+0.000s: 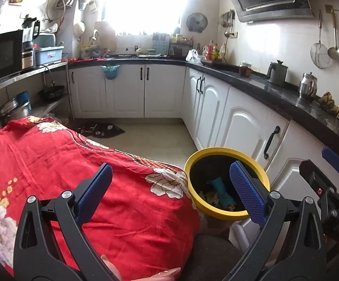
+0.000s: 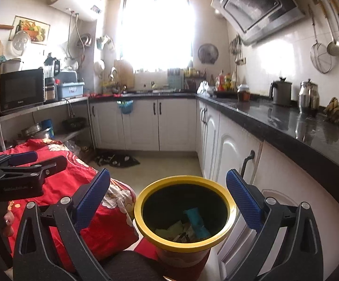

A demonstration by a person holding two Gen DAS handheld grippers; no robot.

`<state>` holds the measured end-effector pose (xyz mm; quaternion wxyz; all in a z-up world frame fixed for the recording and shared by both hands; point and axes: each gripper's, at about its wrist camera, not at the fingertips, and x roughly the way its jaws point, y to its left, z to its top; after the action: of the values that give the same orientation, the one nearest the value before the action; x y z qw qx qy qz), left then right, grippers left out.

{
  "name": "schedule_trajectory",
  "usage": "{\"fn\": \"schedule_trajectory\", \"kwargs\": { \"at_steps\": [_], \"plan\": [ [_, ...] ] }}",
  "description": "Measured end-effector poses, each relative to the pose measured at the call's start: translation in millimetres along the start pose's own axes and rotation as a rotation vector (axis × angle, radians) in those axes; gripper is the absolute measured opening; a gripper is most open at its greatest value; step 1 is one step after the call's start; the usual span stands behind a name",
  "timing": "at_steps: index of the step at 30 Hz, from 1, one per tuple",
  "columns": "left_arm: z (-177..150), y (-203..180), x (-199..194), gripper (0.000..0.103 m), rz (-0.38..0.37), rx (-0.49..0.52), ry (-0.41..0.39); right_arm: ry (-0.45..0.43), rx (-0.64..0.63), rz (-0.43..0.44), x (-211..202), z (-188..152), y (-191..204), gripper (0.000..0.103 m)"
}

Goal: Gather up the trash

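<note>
At the bottom of the left wrist view, the left tool (image 1: pixel 170 188) hangs released, its blue pads (image 1: pixel 94 193) spread wide with nothing between them; its right pad covers part of the bin's inside, and a bit of skin at the bottom edge is cut off. In the right wrist view, the right tool (image 2: pixel 168 196) is likewise released and empty, its pads framing the yellow-rimmed trash bin (image 2: pixel 183 213) at lower centre. The bin (image 1: pixel 226 187) stands upright, mouth up, just beside the red floral cloth (image 1: pixel 75 175) and near the white cabinets (image 1: pixel 239 126); its base is hidden by the rim and frame edge. Inside lies a teal wrapper (image 2: pixel 196 222), its long axis running from upper left to lower right, resting on pale paper scraps (image 2: pixel 174 229) that are hard to make out. What the cloth covers cannot be told. Beyond, in the middle of the frame, a dark mat (image 2: pixel 117 159) lies on the floor. Farther, at right, the black desk (image 2: pixel 286 121) carries kettles (image 2: pixel 280 92) and a blurred yellowish bundle partly cut off at the edge. At upper centre, the window (image 2: pixel 156 30) is washed out by glare.
</note>
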<state>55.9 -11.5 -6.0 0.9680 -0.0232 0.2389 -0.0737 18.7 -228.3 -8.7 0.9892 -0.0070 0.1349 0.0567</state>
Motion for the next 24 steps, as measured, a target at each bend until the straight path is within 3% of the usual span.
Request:
{"fn": "schedule_trajectory", "kwargs": {
  "at_steps": [5,24],
  "plan": [
    [-11.9,-2.4,-11.4,0.092,0.012,0.007,-0.018,-0.05,0.002,-0.034,-17.3,-11.0,0.8,0.097],
    [-26.0,-0.1,-22.5,0.092,0.015,-0.006,-0.033,-0.029,0.01,-0.044,-18.0,-20.9,3.5,0.097]
  ]
}}
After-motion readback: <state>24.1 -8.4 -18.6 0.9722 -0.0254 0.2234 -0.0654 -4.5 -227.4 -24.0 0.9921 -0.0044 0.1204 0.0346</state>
